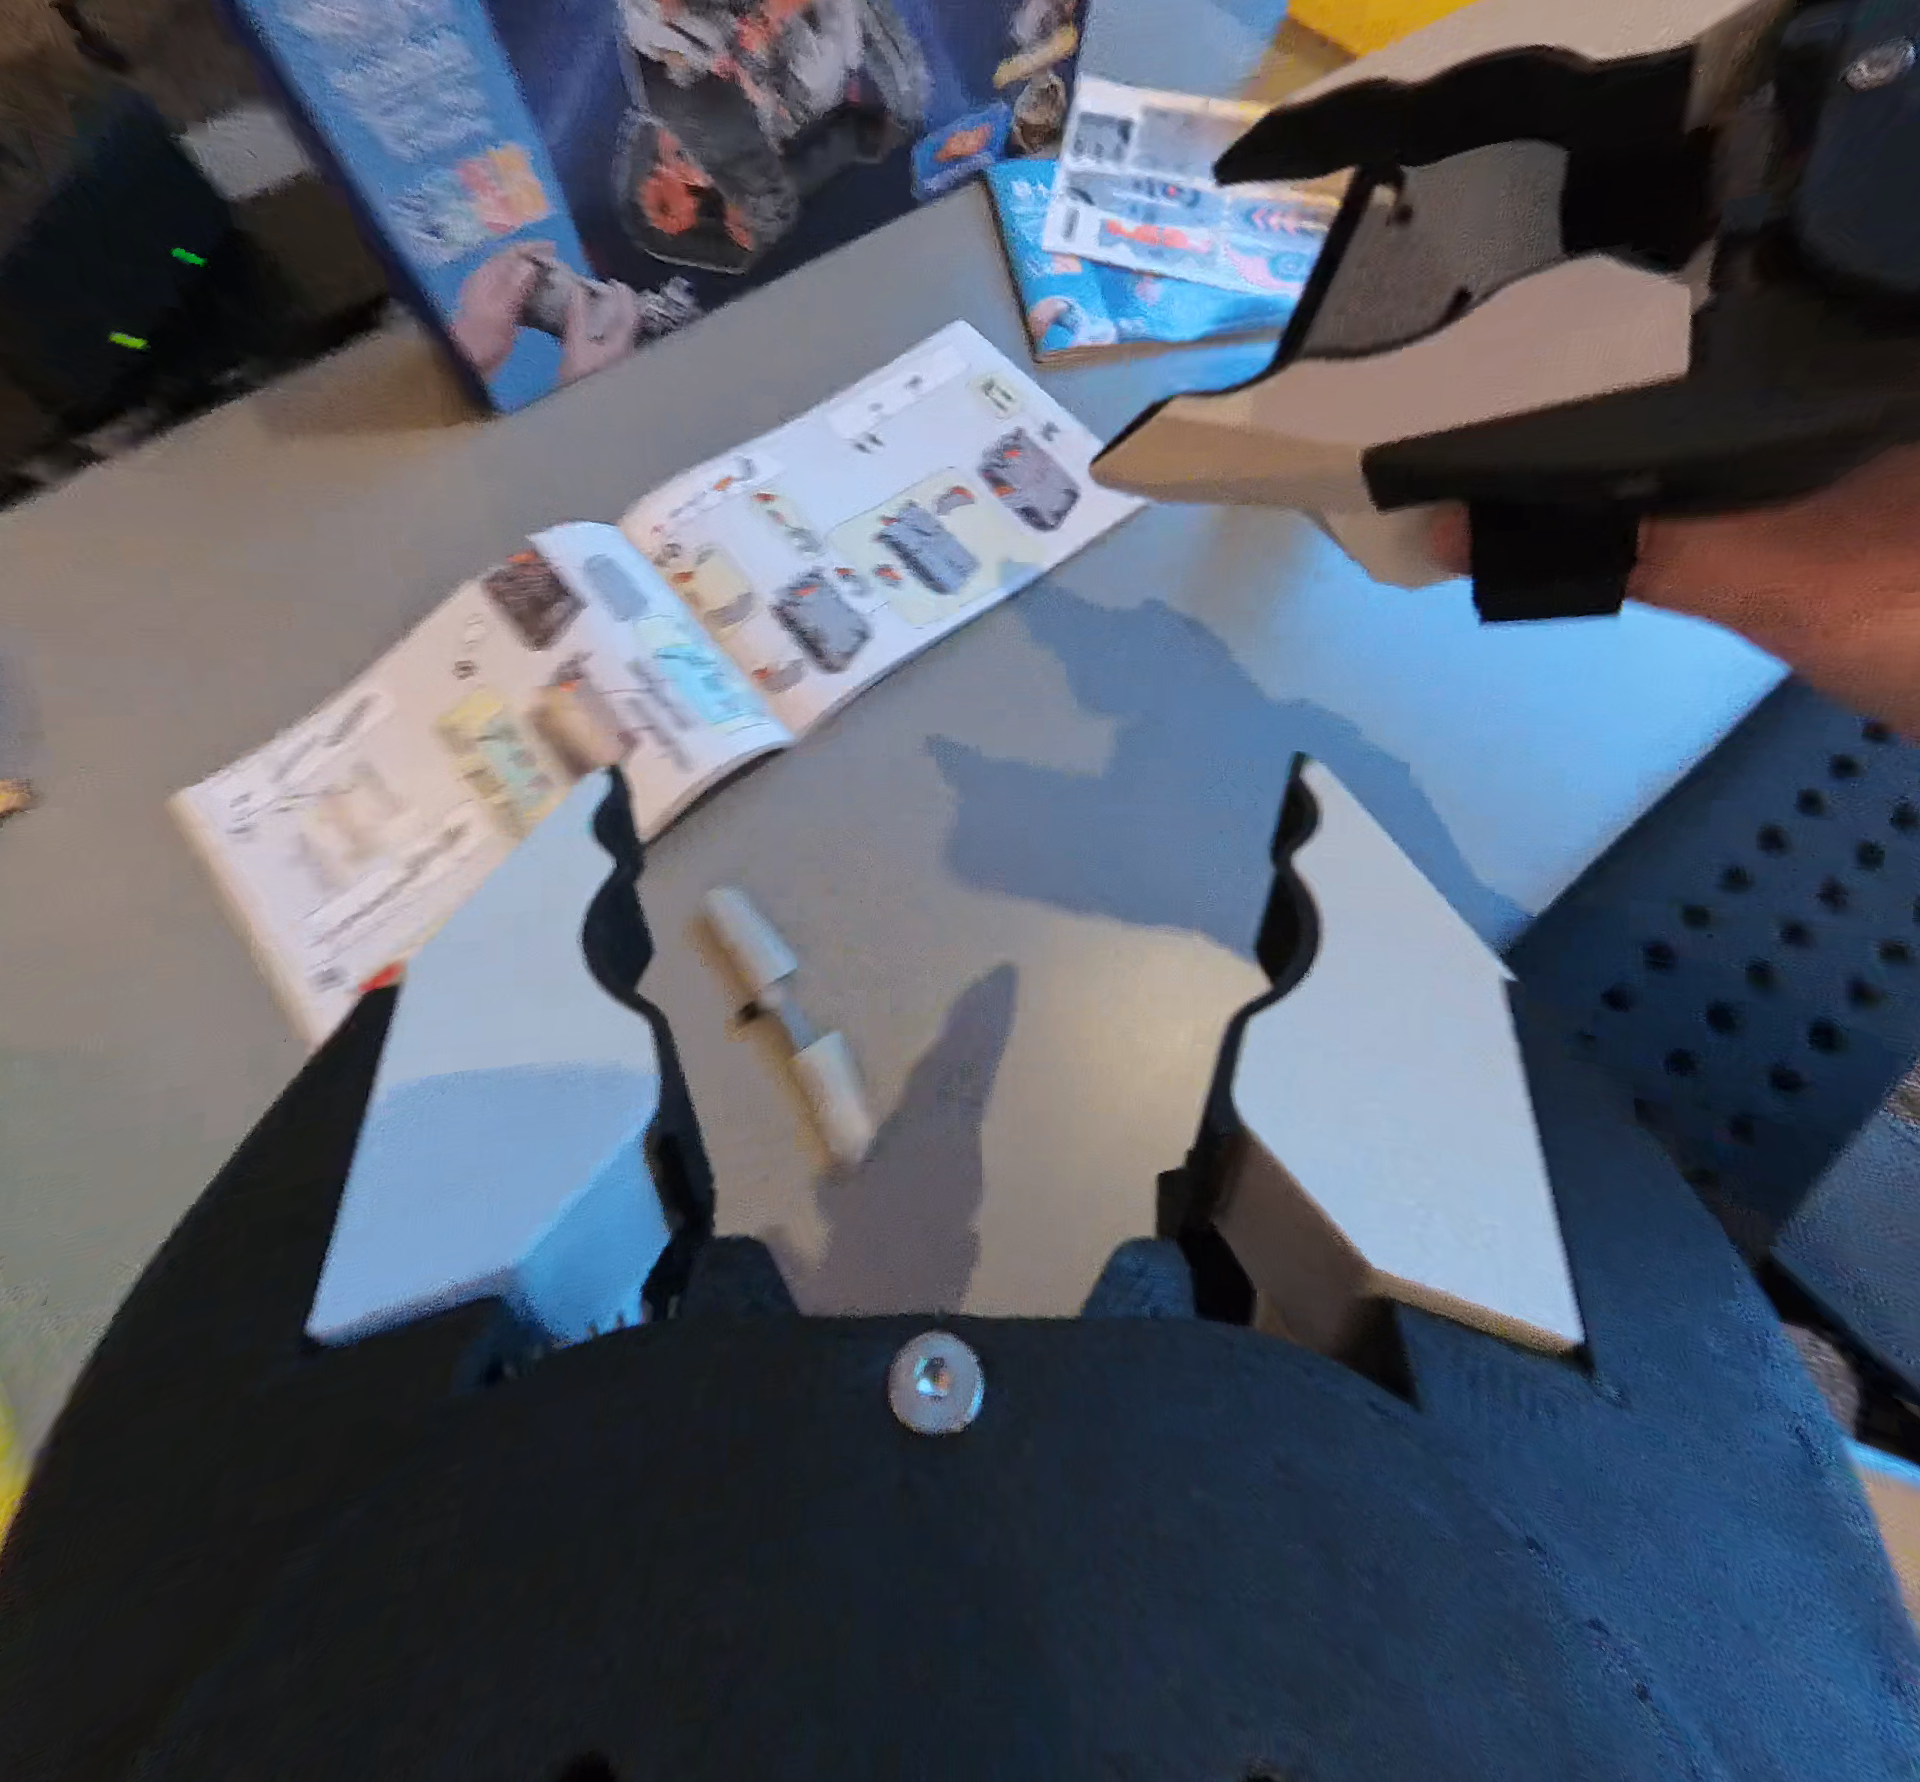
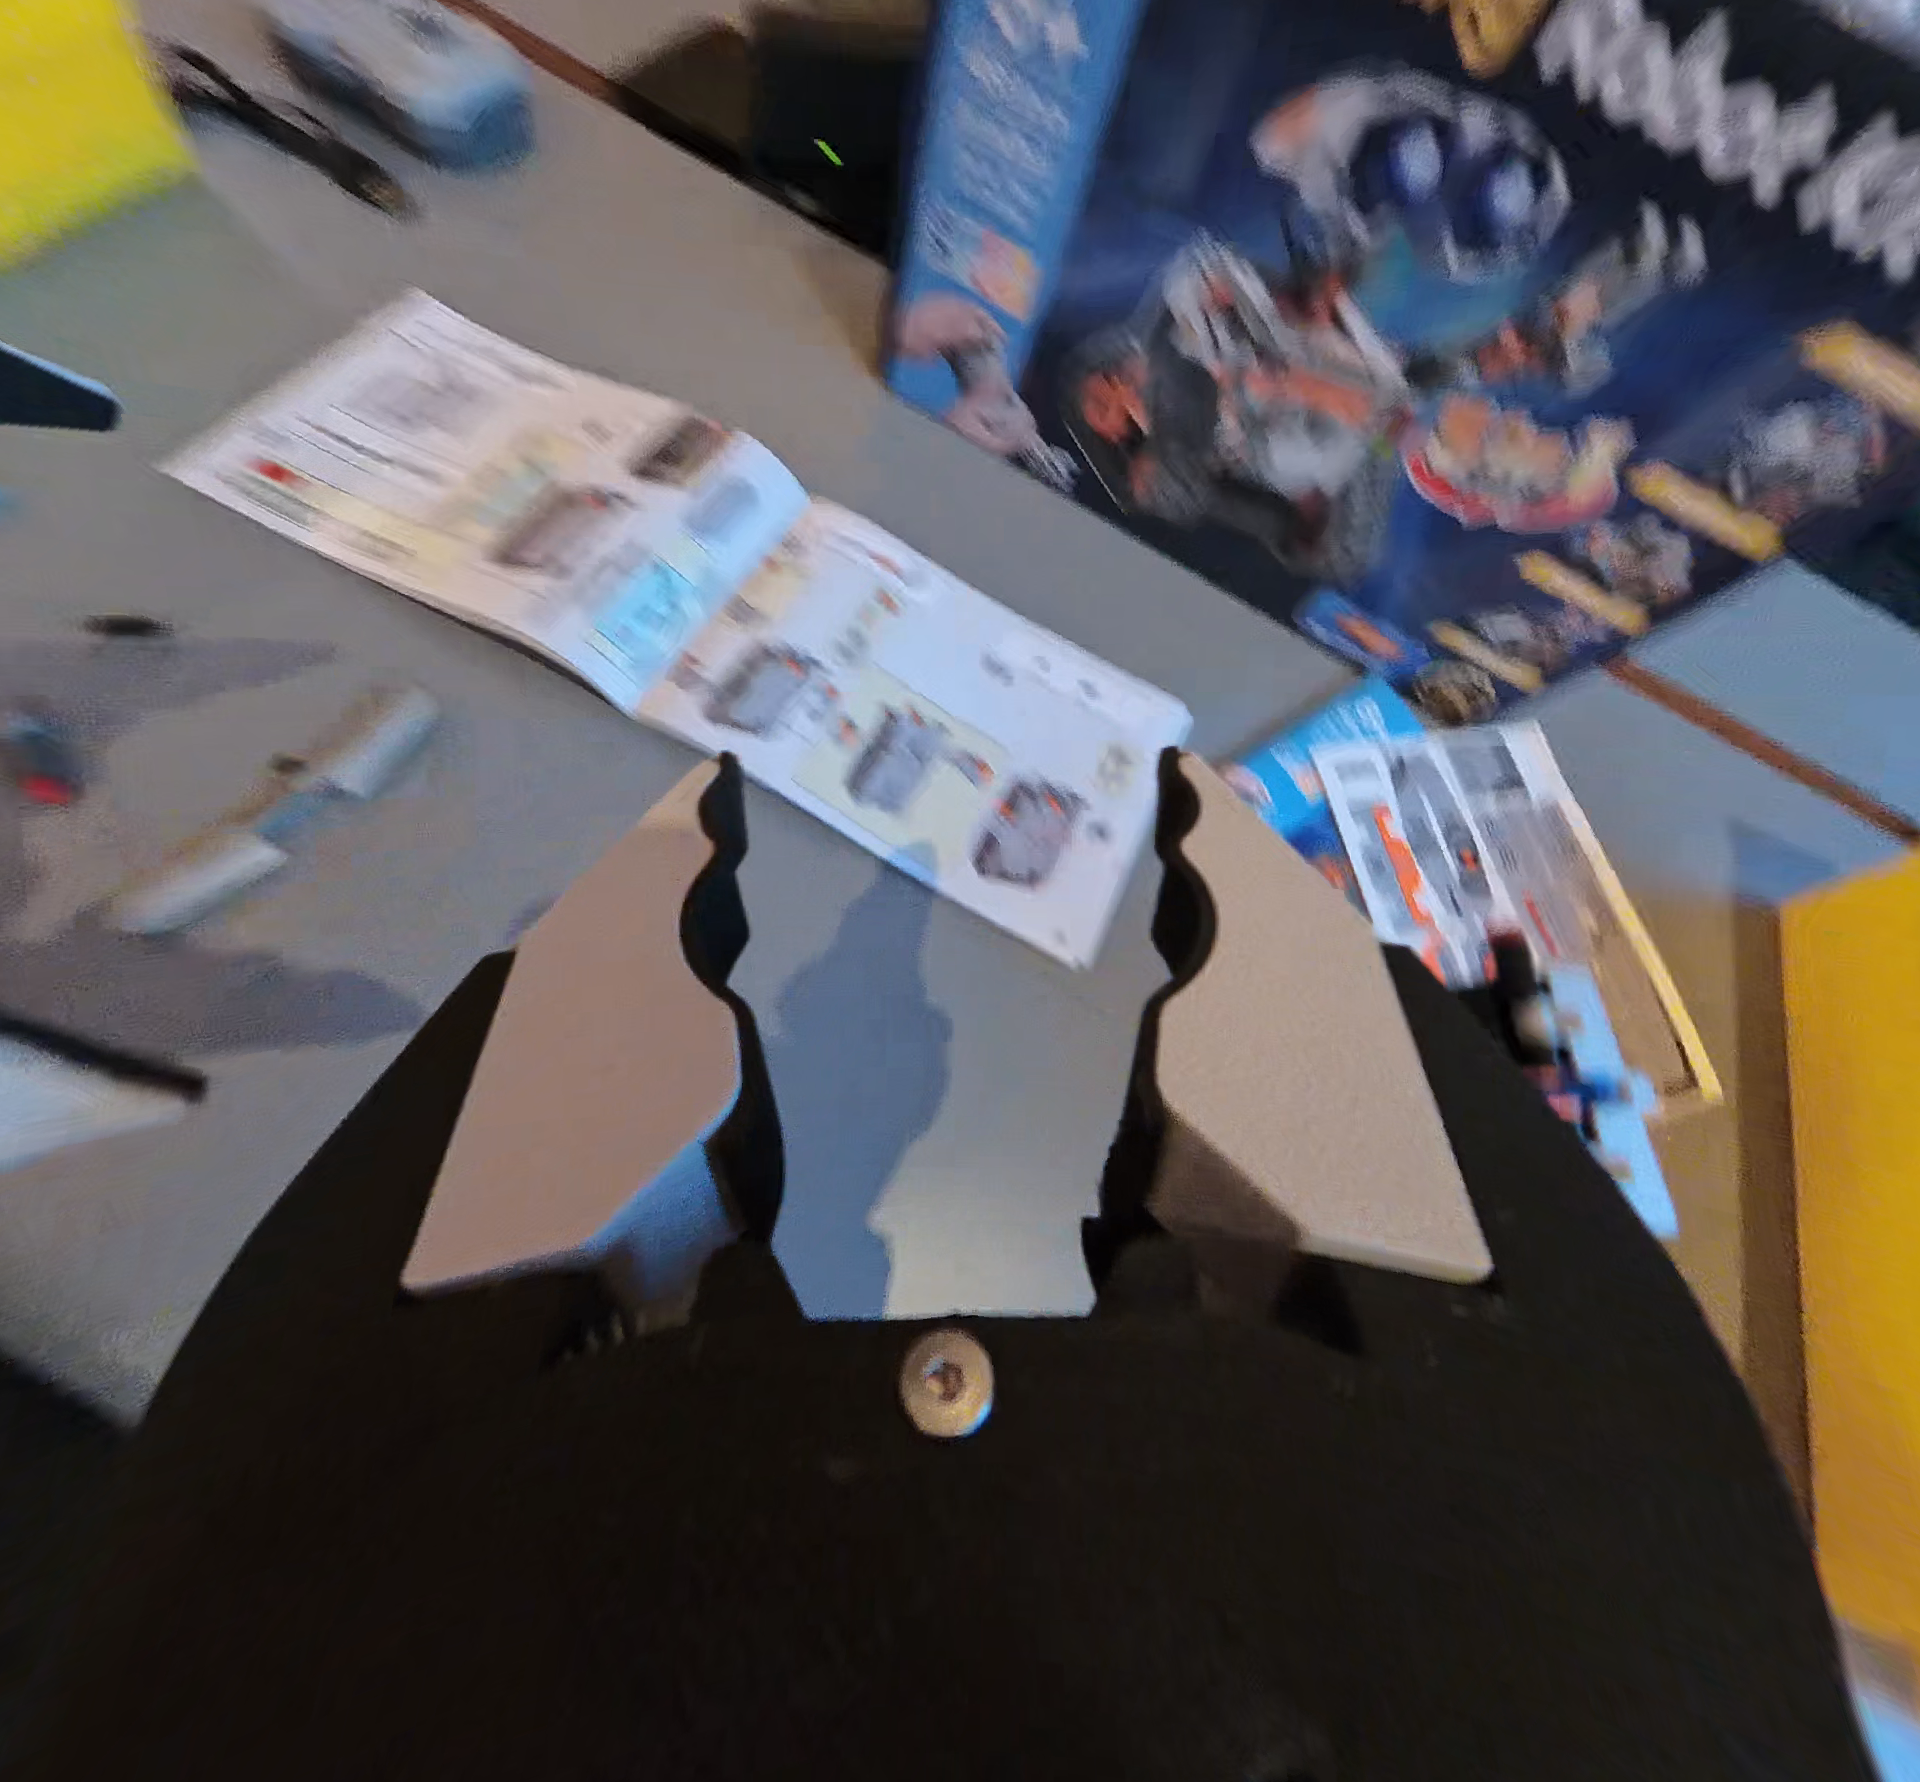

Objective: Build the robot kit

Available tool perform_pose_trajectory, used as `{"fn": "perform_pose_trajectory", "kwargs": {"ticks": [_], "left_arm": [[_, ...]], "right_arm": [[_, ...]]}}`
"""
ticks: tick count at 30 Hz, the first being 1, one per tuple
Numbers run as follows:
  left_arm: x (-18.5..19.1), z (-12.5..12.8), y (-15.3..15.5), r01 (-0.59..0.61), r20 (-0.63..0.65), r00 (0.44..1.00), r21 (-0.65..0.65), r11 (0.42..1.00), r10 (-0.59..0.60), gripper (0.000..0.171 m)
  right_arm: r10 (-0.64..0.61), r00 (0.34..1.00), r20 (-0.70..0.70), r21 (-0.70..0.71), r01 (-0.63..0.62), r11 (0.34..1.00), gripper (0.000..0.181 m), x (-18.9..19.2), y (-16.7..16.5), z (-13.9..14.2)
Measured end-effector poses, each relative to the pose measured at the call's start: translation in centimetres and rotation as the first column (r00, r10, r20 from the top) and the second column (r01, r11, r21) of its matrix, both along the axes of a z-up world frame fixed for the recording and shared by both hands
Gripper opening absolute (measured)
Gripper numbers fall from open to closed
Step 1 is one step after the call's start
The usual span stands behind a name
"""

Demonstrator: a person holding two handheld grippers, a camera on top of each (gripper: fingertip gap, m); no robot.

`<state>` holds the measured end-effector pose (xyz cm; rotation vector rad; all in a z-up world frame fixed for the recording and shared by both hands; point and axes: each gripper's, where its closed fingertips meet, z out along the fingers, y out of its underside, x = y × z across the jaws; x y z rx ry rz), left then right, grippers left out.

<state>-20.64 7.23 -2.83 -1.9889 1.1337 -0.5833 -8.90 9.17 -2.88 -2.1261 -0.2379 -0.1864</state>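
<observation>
Lying diagonal between fingers (image 1: 499,1036): rod (image 1: 787,1017)

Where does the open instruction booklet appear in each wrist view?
Left wrist view: open instruction booklet lies centre-left on the grey table, beyond the left gripper.
Right wrist view: booklet centre-left, beyond the right gripper.
Shared landmark: upright blue toy box.

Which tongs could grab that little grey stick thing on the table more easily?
Probably the left tongs. The little grey stick lies right between their open fingers in the left wrist view. The right tongs, also open, point at the open booklet, with the stick off to their side.
</observation>
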Motion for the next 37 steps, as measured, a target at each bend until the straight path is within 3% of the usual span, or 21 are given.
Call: {"fn": "perform_pose_trajectory", "kwargs": {"ticks": [3, 6, 12, 20, 25, 37], "left_arm": [[4.1, -5.0, -0.9, 0.006, -0.054, 0.999, -0.066, 0.998, -0.009, 0.140], [5.9, -9.2, -1.2, -0.020, -0.110, 0.994, -0.096, 0.995, 0.009, 0.155], [7.5, -12.6, -2.0, -0.046, -0.124, 0.992, -0.146, 0.988, 0.028, 0.158], [8.2, -14.2, -1.1, -0.084, -0.161, 0.985, -0.103, 0.991, 0.066, 0.158], [8.5, -14.5, -0.5, -0.091, -0.177, 0.981, -0.066, 0.994, 0.078, 0.158], [8.7, -14.5, -0.3, -0.093, -0.141, 0.986, -0.041, 0.995, 0.086, 0.158]], "right_arm": [[-0.085, 0.996, -0.016, -0.023, 0.084, 0.996, 0.093, 2.7, -2.0, -4.3], [-0.105, 0.992, -0.065, -0.045, 0.102, 0.994, 0.102, 3.4, -3.6, -7.6], [-0.156, 0.983, -0.099, -0.090, 0.148, 0.985, 0.120, 5.0, -4.7, -11.8], [-0.208, 0.972, -0.109, -0.127, 0.194, 0.973, 0.128, 6.1, -4.2, -13.0], [-0.224, 0.956, -0.192, -0.179, 0.191, 0.965, 0.129, 6.2, -4.2, -13.7], [-0.216, 0.955, -0.202, -0.190, 0.178, 0.965, 0.138, 6.1, -4.3, -13.9]]}}
